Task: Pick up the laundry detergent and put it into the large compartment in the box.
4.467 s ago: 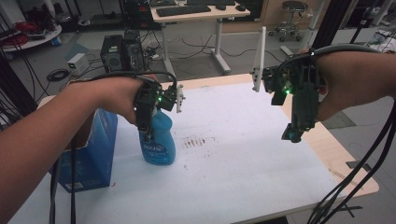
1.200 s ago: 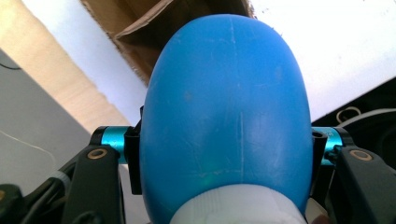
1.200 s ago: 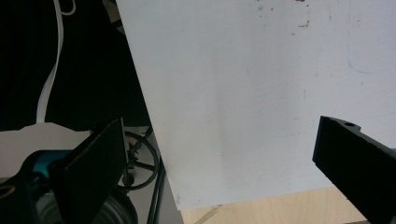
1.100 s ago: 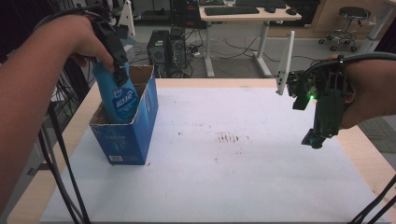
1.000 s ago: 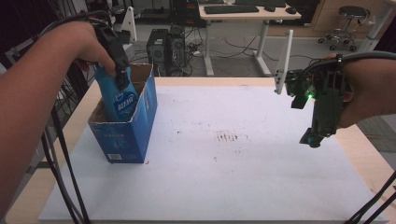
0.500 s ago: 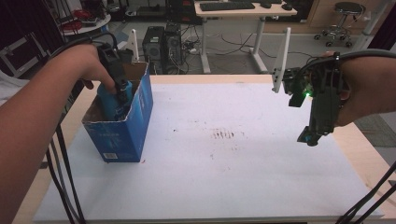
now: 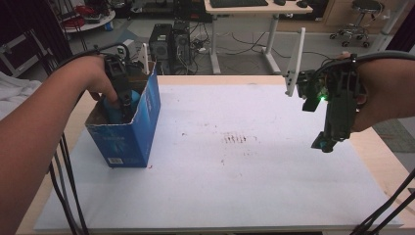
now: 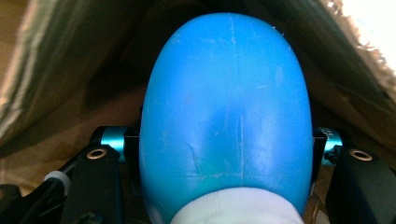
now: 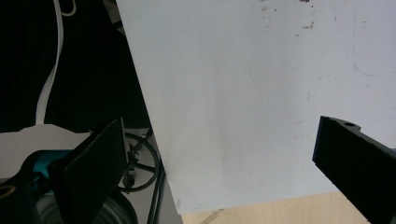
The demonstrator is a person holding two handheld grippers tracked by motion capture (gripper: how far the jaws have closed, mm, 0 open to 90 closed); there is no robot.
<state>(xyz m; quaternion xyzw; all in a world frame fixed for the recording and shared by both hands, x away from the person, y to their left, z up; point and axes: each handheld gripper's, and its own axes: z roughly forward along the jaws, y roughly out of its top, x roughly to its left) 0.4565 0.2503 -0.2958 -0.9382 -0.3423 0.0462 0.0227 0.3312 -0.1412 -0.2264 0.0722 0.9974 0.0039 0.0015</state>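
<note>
The left gripper [image 7: 122, 100] was clamped on a smooth, rounded blue bottle [image 8: 226, 116] with a white collar, held down inside the open blue box [image 7: 139, 129] at the table's [image 7: 274, 196] left side. The right gripper [image 7: 328, 142] hovered above the table, jaws wide, holding nothing.

The high view is evenly lit from overhead, the white table sheet [image 7: 254, 161] bright while the room behind sits dimmer; straight edges bow slightly toward the corners. A green light glows on the right gripper [image 7: 325, 144]. In the left gripper view the blue bottle [image 8: 226, 116] is soft and out of focus, with a pale sheen and blown-out white at upper right. The right gripper view has blurred jaws and deep black shadow beyond the sheet.
</note>
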